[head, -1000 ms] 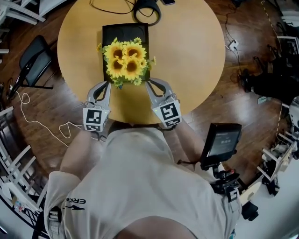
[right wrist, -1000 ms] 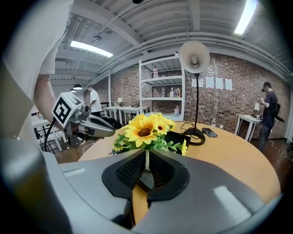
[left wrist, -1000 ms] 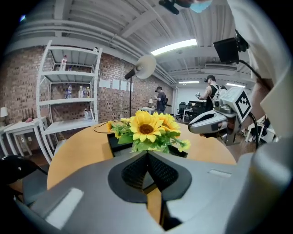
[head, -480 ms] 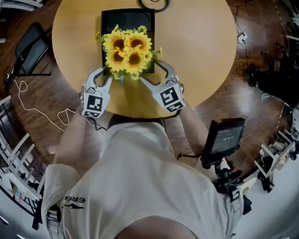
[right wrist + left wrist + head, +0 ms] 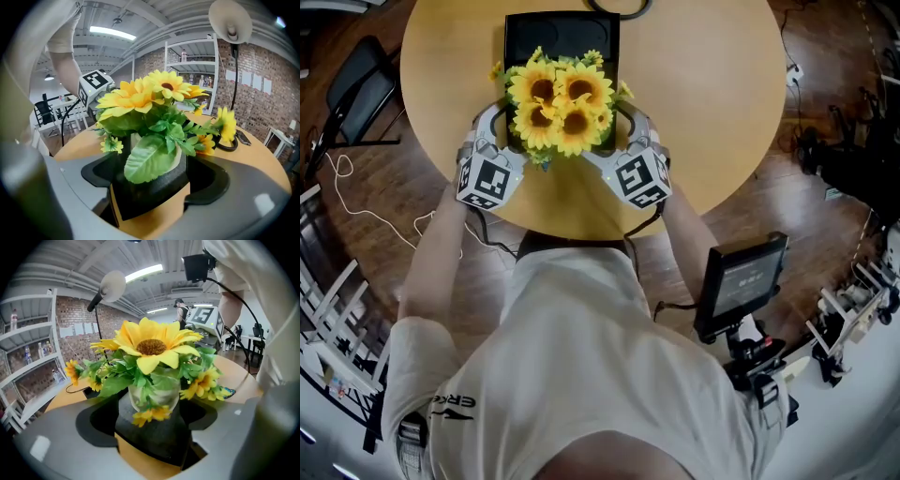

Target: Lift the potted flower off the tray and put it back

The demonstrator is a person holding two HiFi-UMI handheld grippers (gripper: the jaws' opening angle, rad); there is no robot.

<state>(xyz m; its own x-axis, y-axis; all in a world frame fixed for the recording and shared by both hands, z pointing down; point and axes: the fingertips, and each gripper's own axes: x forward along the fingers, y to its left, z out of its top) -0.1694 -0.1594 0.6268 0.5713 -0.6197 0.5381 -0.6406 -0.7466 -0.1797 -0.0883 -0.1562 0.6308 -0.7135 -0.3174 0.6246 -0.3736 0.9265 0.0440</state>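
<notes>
The potted flower (image 5: 561, 101), yellow sunflowers in a pale pot, stands on the near end of a black tray (image 5: 562, 33) on the round wooden table (image 5: 703, 94). My left gripper (image 5: 494, 122) flanks it on the left and my right gripper (image 5: 630, 120) on the right. In the left gripper view the pot (image 5: 154, 397) and the tray's corner (image 5: 154, 439) lie beyond the widely spread jaws of the left gripper (image 5: 150, 446), which are opening, with no pad pressing on anything. The right gripper (image 5: 150, 201) is likewise opening, and the leafy pot (image 5: 154, 159) sits on the tray (image 5: 150, 190) ahead of it, untouched.
A black coiled cable (image 5: 619, 7) lies at the table's far edge behind the tray. A black chair (image 5: 356, 94) stands left of the table and a white cord (image 5: 356, 197) trails on the floor. A screen on a stand (image 5: 741, 281) is at my right.
Both grippers have moved forward from the tray's near end to either side of the flowers. Their jaws have spread from shut to wide.
</notes>
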